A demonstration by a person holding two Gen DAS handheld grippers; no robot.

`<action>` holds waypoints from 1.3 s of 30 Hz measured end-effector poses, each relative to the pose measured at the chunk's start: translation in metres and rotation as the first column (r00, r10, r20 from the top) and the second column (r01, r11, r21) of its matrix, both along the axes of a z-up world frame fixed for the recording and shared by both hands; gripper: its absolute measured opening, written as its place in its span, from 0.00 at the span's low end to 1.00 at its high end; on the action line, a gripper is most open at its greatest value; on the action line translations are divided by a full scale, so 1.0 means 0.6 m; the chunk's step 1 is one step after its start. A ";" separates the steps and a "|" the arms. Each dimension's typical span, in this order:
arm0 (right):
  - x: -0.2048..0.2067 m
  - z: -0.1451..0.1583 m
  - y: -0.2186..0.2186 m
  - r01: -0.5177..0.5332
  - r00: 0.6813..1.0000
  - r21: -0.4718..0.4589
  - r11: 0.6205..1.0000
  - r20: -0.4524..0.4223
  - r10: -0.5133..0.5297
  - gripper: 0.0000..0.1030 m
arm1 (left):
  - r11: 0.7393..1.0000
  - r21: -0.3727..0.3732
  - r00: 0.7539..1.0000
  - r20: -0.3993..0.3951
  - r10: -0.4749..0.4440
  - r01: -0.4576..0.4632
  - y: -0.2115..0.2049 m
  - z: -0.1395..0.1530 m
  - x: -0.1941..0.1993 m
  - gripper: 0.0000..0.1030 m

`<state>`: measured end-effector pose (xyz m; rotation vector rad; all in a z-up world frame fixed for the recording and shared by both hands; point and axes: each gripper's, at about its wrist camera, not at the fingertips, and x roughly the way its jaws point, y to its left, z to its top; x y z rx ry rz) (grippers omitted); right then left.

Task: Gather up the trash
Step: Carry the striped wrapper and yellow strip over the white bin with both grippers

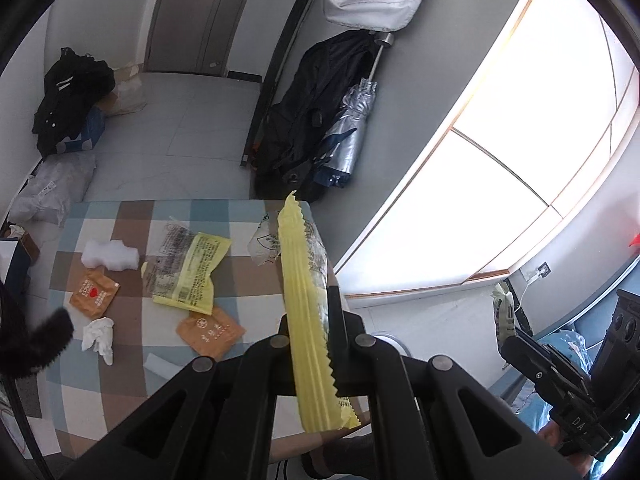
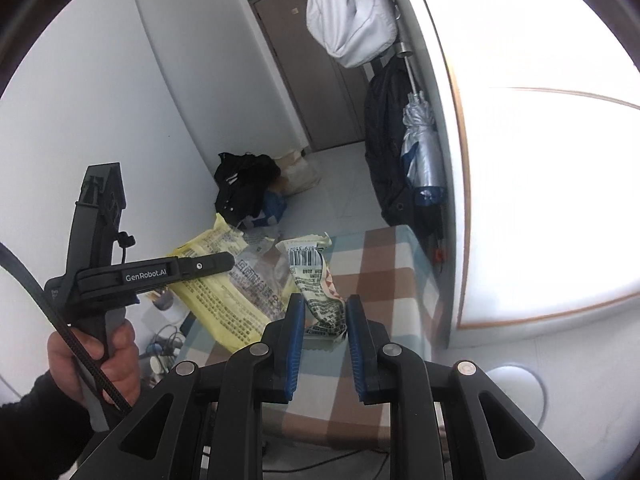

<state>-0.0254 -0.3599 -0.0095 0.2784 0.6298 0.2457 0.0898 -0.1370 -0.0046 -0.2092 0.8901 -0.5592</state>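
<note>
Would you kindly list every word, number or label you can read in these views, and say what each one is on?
"GenRobot.AI": side of the left gripper.
"LOVE", faint: orange sachet.
Partly legible digits above the barcode: crumpled white wrapper.
Print on the yellow wrapper and second orange sachet: too small to read.

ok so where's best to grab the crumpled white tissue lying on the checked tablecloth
Pinch the crumpled white tissue at its raised, bunched upper end, coming straight down from above. It lies loose on the checked tablecloth, apart from the wrappers, so nothing blocks a top approach.
</note>
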 end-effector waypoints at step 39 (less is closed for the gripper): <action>-0.010 -0.397 -0.386 0.438 0.793 0.090 0.894 -0.507 -0.337 0.19 | 0.885 0.126 0.870 -0.286 -0.401 0.449 -0.444 -0.229 0.020 0.00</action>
